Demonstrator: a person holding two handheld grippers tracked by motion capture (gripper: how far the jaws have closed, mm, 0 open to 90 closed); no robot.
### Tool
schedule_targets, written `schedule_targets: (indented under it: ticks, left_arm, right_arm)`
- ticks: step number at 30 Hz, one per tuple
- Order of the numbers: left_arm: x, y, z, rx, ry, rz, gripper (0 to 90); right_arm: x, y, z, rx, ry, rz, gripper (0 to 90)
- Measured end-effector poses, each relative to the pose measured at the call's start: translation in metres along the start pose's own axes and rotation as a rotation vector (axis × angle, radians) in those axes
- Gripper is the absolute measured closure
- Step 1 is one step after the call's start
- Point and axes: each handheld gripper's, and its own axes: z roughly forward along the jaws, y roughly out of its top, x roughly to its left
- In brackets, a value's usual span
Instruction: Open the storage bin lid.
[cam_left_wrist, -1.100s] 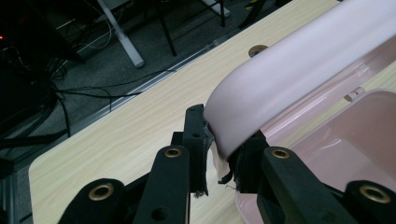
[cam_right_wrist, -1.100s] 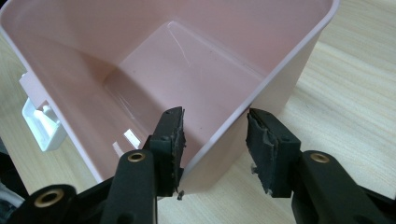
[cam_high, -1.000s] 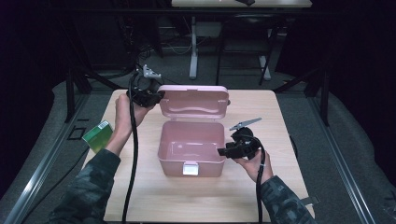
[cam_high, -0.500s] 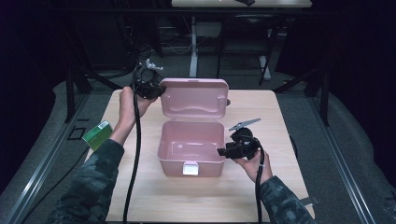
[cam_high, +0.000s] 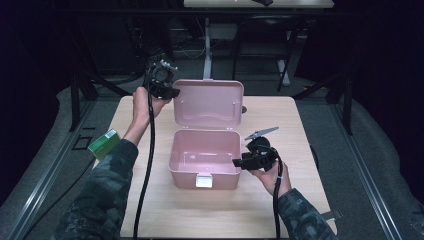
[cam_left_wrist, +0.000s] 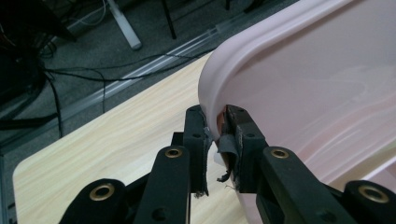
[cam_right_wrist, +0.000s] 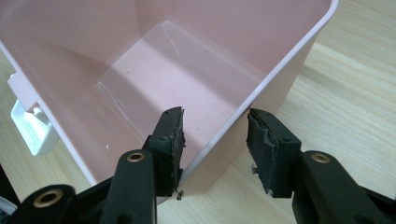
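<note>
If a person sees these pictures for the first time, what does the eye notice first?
First, the open pink plastic box at the middle of the light wooden table, its lid raised upright. The left claw pinches the lid's corner, and the right claw, open, straddles the box's right wall.

The box (cam_high: 204, 160) and its lid (cam_high: 208, 104) are pale pink (white latch (cam_high: 203, 180)); black grippers, camouflage sleeves, green carton (cam_high: 103, 143).

One pink box (cam_high: 205, 160), one green carton (cam_high: 103, 143), two grippers.
</note>
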Motion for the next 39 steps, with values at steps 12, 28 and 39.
schedule_targets:
  ticks: [12,28,39]
  left_arm:
    - [0.003,0.006,0.021,0.049,0.030,-0.005,79.0]
    - [0.010,0.006,0.041,0.074,0.016,-0.050,79.3]
    - [0.014,0.004,0.065,0.131,0.016,-0.087,79.2]
  right_arm:
    - [0.000,0.000,0.001,0.001,-0.003,0.002,55.1]
    - [0.001,0.000,0.001,0.003,-0.005,-0.002,55.0]
    - [0.001,0.000,0.002,0.003,-0.003,-0.003,54.8]
